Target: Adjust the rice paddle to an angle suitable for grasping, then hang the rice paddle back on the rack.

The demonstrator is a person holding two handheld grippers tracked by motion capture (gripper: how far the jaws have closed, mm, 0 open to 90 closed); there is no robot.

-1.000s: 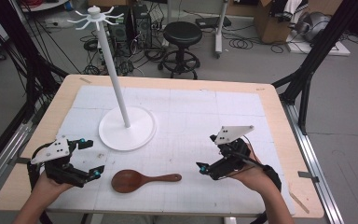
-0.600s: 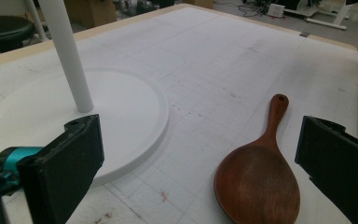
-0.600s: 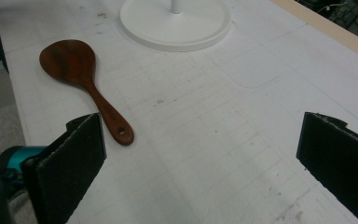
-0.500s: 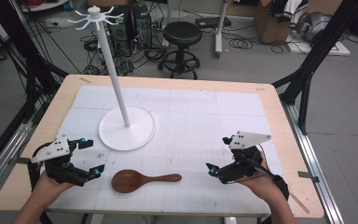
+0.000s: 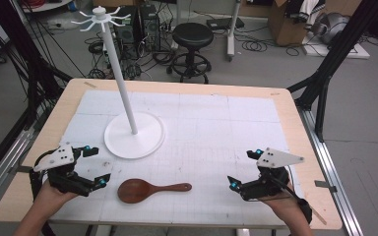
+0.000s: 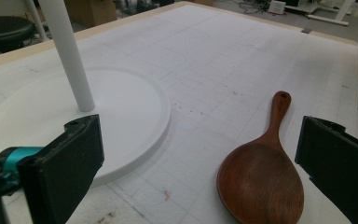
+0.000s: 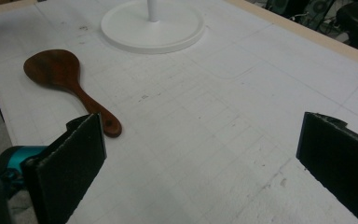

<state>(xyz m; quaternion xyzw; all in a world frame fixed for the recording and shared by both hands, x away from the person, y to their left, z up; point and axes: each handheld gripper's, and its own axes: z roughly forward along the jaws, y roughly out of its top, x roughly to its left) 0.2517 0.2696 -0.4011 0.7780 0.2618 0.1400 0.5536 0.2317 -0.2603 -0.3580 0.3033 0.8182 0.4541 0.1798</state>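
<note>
one dark wooden spoon (image 5: 150, 189), flat

1. You worked under bright, even light from overhead; the white mat on the surface (image 5: 216, 128) read pale and clean, without harsh glare.
2. Shadows were soft and short: a faint one hugged the wooden spoon (image 5: 150, 189), and dim patches sat under each tool in the high view.
3. The high view was slightly soft and grainy, with fine grid lines on the mat barely legible.
4. In the left gripper view, the near black jaws were blurred, while the spoon (image 6: 263, 179) stayed fairly sharp.
5. In the right gripper view, the picture was dimmer and greyer; the white stand base (image 7: 153, 25) looked mildly washed out.
</note>
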